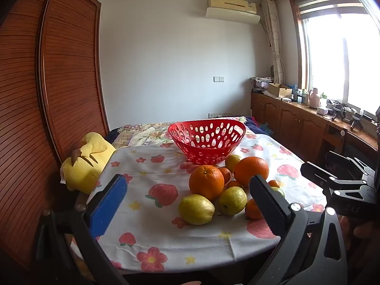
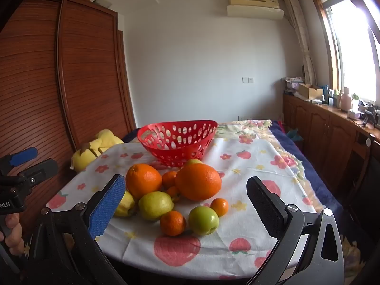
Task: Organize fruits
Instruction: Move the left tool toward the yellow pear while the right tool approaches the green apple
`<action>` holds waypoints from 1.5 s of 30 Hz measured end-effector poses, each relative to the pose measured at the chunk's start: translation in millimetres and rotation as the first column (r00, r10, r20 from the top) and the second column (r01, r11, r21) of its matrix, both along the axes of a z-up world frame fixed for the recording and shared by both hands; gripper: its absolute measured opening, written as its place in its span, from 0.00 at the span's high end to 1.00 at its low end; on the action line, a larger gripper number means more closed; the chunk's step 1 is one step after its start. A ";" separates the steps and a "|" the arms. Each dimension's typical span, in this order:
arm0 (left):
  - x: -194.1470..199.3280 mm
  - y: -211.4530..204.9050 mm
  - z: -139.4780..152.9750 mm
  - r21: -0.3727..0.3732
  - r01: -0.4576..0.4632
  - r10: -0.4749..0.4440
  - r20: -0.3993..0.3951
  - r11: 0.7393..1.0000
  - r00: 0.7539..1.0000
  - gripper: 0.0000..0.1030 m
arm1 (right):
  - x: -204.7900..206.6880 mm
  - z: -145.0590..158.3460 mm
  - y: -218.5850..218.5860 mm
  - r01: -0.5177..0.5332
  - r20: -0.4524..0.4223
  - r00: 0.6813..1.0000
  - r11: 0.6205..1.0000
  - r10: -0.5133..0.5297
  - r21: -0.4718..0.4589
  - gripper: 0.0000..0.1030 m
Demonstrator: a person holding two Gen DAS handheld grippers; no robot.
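In the left wrist view, the black finger of the left tongs hides part of a small tangerine beside the pears. Behind the red basket, the plush toy is partly hidden by the tabletop edge. Items on the window counter are too small to identify.

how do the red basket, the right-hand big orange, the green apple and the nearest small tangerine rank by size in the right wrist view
1. red basket
2. big orange
3. green apple
4. small tangerine

The apple and tangerine sit nearest the camera, so both may look slightly enlarged.
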State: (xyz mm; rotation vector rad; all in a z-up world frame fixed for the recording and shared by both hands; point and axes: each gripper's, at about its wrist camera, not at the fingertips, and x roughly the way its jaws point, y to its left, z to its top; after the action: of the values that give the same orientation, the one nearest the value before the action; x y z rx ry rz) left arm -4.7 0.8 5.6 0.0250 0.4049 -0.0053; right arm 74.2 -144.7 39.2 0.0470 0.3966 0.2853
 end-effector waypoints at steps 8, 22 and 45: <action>-0.7 0.0 0.4 0.000 0.000 0.000 0.000 1.000 1.000 0.00 | -0.1 -1.2 0.5 0.001 0.000 1.000 1.000 -0.001 -0.002 0.00; -1.4 -1.2 1.4 0.000 0.001 -0.001 -0.004 1.000 1.000 0.00 | 0.2 -3.1 0.1 -0.001 -0.002 1.000 1.000 0.001 -0.003 0.00; 29.7 9.0 -48.9 -0.049 0.033 -0.039 -0.134 0.998 0.990 0.01 | 16.1 -33.1 -13.7 -0.013 -0.099 0.995 1.000 0.011 -0.021 0.00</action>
State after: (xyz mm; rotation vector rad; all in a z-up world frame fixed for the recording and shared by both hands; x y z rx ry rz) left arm 25.1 9.8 -43.3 -0.0145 0.5392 -0.0523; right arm 90.3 -158.4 6.2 0.0376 0.4988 0.2910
